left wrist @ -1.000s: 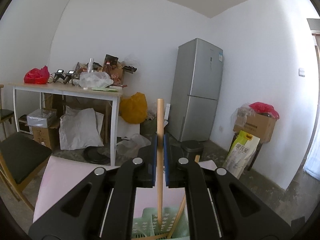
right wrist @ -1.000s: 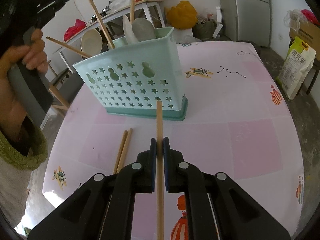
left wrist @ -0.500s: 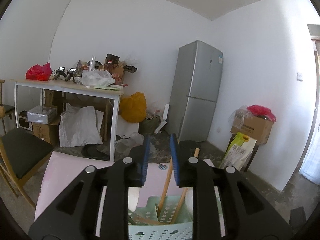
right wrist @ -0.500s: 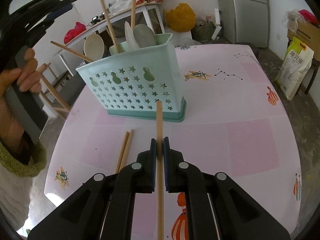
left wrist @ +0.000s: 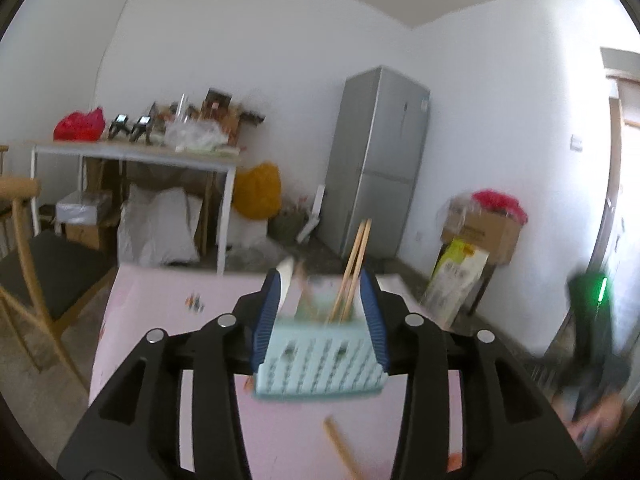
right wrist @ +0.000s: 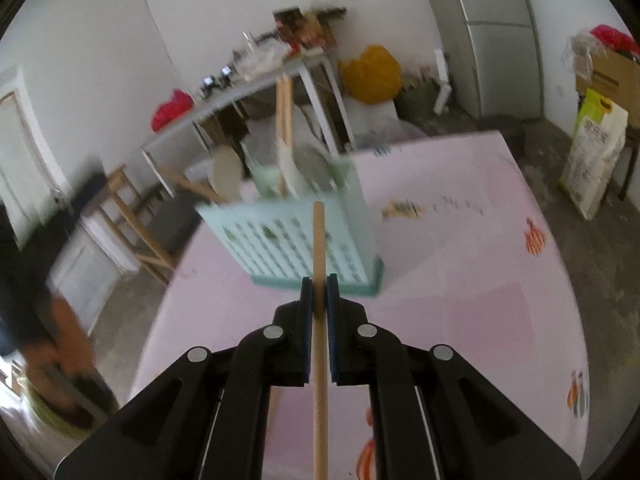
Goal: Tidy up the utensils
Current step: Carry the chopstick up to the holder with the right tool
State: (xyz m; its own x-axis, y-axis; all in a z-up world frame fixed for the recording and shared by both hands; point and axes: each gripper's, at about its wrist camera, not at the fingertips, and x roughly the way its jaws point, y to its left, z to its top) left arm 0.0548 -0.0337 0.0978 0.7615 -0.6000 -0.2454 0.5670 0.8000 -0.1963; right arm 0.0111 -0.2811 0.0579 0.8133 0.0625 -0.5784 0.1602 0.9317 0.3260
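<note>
No legible text in either view.
Yellow-green sack (left wrist: 456, 280) by the wall carried print, too blurred to read; cardboard box (left wrist: 482, 232) showed a dark label strip, unreadable; pink table cover (right wrist: 460, 240) had only small pictures.

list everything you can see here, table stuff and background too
utensil holder: one, mint green, on the pink table
chopsticks in holder: two, wooden, leaning upright
spoons in holder: at least two, pale, blurred
held chopstick: one, wooden, in right jaws
loose chopstick: one, wooden, on table
fridge: one, grey, corner
side table: one, white, cluttered
chair: one, wooden, left
yellow bag: one, floor
left gripper: black, jaws opening, empty
right gripper: black, shut on held chopstick
</note>
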